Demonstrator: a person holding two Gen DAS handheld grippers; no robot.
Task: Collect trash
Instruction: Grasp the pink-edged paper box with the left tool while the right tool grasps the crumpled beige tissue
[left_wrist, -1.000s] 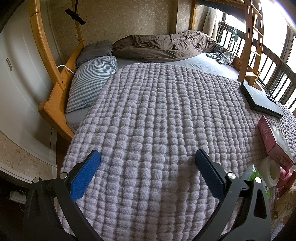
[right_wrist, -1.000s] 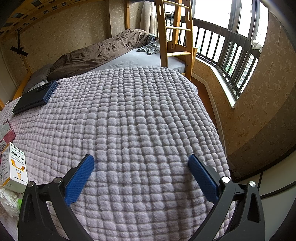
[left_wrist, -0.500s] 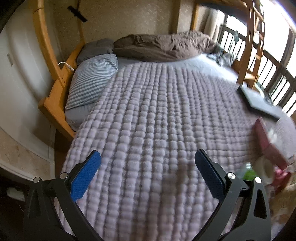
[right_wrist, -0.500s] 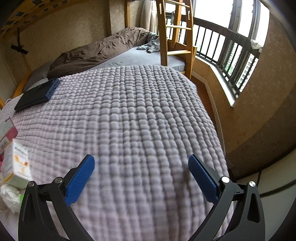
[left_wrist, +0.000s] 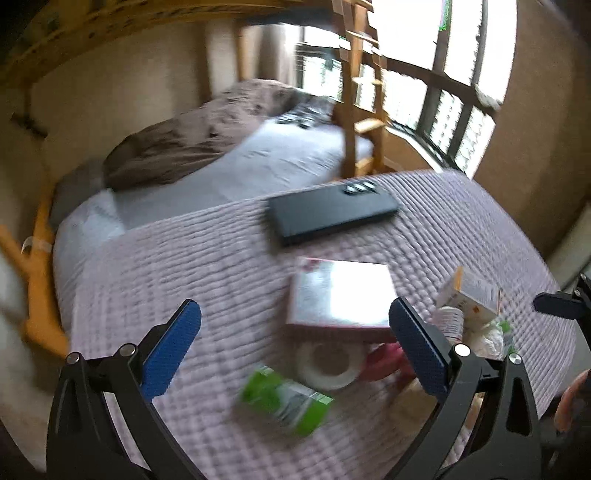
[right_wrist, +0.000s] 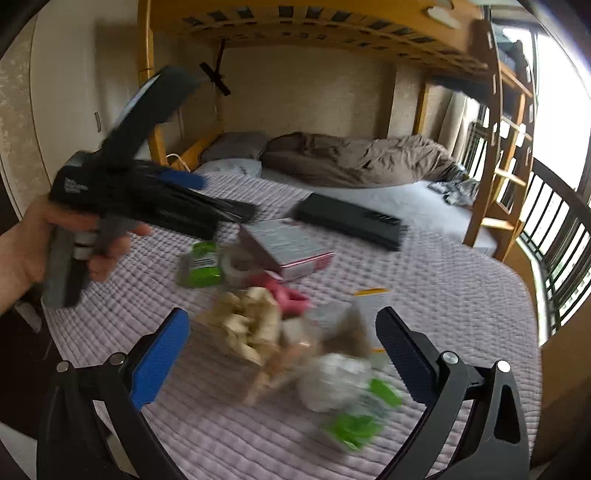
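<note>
A heap of trash lies on the lilac blanket (left_wrist: 184, 266). In the left wrist view I see a green-labelled wrapper (left_wrist: 284, 400), a tape roll (left_wrist: 328, 363), a pink-edged box (left_wrist: 338, 293) and a white-and-orange carton (left_wrist: 471, 295). My left gripper (left_wrist: 295, 350) is open, above the wrapper and roll. In the right wrist view my right gripper (right_wrist: 282, 354) is open over crumpled tan paper (right_wrist: 251, 328) and a crumpled white-and-green wrapper (right_wrist: 347, 391). The pink-edged box (right_wrist: 286, 245) lies beyond. Both views are blurred.
A black flat case (left_wrist: 332, 214) lies further up the bed (right_wrist: 347, 218). A brown duvet (right_wrist: 354, 158) and pillows sit at the far end. A wooden ladder (left_wrist: 360, 96) and window rail stand to the right. The hand-held left gripper (right_wrist: 147, 195) crosses the right view's left side.
Both grippers have swung inward from bare blanket to face the trash heap between them. Both stay open.
</note>
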